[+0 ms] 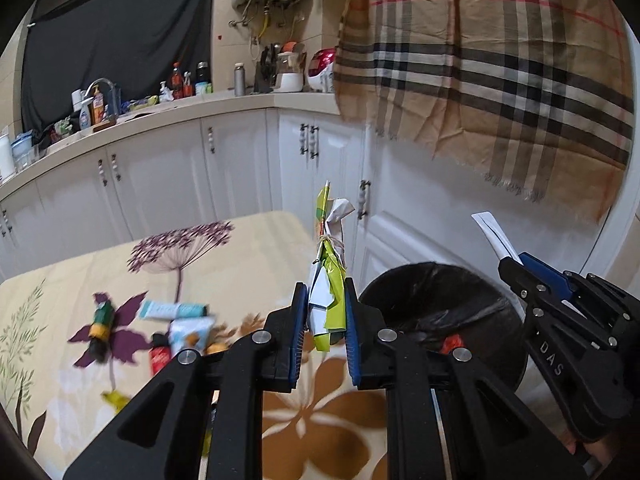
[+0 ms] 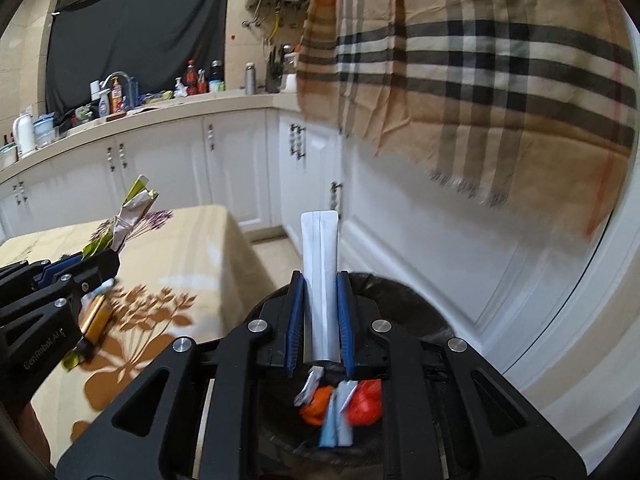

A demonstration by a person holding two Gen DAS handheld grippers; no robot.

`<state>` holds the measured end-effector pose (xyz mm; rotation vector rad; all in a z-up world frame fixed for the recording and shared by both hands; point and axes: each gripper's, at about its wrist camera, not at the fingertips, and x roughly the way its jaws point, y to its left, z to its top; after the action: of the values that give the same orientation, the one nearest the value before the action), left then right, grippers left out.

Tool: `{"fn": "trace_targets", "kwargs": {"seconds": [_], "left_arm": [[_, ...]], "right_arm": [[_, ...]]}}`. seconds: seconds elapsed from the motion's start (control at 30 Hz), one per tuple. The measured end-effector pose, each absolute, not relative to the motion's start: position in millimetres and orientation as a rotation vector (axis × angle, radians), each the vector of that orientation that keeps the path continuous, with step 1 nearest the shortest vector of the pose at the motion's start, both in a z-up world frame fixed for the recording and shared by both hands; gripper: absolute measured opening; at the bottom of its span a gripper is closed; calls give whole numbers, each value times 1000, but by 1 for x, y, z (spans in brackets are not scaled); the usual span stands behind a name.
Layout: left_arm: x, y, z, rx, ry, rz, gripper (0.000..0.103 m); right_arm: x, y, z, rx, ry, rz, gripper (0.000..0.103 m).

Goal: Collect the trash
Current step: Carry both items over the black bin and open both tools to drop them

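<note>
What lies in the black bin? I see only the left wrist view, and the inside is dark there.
Observer: Orange and red scraps and a blue-white packet lie in the bin.
Operator: Is the right claw over it?
Observer: Yes, the right claw is above the opening, shut on a white packet.
Operator: What is under my left claw?
Observer: A gold item on the table, under the left claw holding its wrapper bundle.

Right gripper (image 1: 516,260): "DAS" (left gripper (image 2: 108,258): "GenRobot.AI").
</note>
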<state>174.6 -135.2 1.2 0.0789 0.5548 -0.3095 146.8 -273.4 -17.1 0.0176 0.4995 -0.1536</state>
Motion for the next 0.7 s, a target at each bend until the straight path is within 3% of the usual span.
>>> {"fn": "trace_targets", "kwargs": {"seconds": [0.7], "left_arm": [[218,-216,-37,161,667,-400,19]], "right_arm": [[183,-332,-63,65,558,-323,20]]}}
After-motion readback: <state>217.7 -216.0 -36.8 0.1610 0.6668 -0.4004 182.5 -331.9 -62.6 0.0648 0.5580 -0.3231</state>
